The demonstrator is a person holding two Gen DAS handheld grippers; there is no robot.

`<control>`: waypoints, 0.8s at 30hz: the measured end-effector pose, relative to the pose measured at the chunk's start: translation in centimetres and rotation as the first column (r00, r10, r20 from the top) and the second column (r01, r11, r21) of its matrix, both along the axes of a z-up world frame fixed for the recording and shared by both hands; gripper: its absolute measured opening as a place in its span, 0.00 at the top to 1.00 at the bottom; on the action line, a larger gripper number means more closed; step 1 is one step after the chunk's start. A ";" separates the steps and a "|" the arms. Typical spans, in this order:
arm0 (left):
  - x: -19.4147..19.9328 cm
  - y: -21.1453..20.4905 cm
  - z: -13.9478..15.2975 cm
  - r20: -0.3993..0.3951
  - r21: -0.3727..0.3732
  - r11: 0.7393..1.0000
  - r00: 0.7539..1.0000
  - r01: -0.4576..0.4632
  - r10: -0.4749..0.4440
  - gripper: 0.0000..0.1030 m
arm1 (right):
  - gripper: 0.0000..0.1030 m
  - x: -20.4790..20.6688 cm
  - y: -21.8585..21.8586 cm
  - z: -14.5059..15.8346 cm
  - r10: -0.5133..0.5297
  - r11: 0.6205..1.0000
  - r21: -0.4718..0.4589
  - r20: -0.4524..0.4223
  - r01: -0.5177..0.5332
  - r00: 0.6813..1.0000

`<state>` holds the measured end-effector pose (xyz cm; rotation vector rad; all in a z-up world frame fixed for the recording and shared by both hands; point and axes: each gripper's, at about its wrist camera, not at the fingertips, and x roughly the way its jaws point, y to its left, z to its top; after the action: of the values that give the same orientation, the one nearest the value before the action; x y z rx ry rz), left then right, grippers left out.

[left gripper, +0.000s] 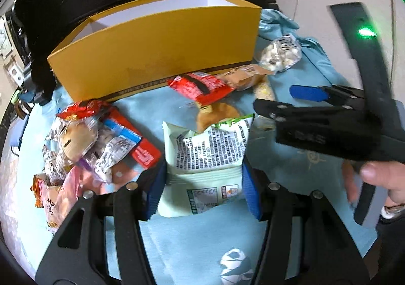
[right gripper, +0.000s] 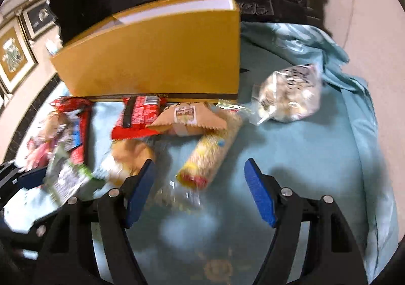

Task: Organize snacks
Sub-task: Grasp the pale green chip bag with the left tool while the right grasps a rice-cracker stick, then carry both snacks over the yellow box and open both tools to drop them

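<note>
The left claw [left gripper: 202, 191] is closed on a pale mint-green snack pouch [left gripper: 205, 158], its blue pads pressing both side edges; the pouch shows its back, covered with dense black print, a small label panel near the bottom and a green strip at the top. It sits low over the light blue cloth [left gripper: 197, 242] covering the desk, in front of an open yellow box [left gripper: 157, 57] with a white inside. The right claw [right gripper: 200, 191] stands wide open and holds nothing, poised above a clear-wrapped yellow cracker roll [right gripper: 210, 155] lying slantwise on the cloth. Against the base of the box lie a red packet [right gripper: 139, 117] and a brown paper-wrapped pastry [right gripper: 187, 117], and a clear bag of pale round pieces [right gripper: 291, 97] rests apart to the right. Left of the pouch, a heap of small wrapped snacks [left gripper: 83, 148] overlaps so much that single items are hard to tell apart. The right wrist view is blurred, and the print on the packets cannot be read. What the box holds is hidden by its front wall.
</note>
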<state>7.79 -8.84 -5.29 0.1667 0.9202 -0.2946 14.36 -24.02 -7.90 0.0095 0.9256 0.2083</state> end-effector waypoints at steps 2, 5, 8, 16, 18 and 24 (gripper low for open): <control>0.2 0.2 -0.1 -0.003 -0.002 1.000 1.000 -0.001 0.001 0.46 | 0.30 0.9 0.5 -0.6 -0.018 0.999 -0.031 -0.015 0.018 1.000; 0.3 0.1 -0.1 -0.007 -0.008 1.000 1.000 0.008 -0.008 0.46 | 0.50 1.7 0.6 -1.8 -0.044 0.996 -0.079 -0.042 0.041 0.998; 0.1 0.0 -0.1 -0.006 -0.010 1.000 1.000 0.014 -0.014 0.46 | 0.66 1.4 0.7 -1.8 -0.033 0.992 -0.121 -0.032 0.029 0.999; -0.7 0.4 0.7 0.020 -0.016 1.000 1.000 0.000 0.000 0.46 | 0.71 -2.2 -3.1 -0.5 -0.094 0.995 -0.019 -0.018 0.093 0.995; -0.9 0.6 1.0 0.029 -0.015 1.000 1.000 -0.011 0.011 0.46 | 0.71 -3.0 -3.5 0.3 -0.095 0.995 -0.006 -0.008 0.095 0.995; -1.9 1.2 2.6 0.064 -0.030 0.997 0.996 -0.065 0.067 0.46 | 0.71 -6.4 -3.1 3.6 -0.051 0.998 0.041 0.052 0.048 0.997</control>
<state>5.89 -7.65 -2.70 0.1192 0.8555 -0.2390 8.00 -27.15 -4.31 0.0632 0.8673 0.1802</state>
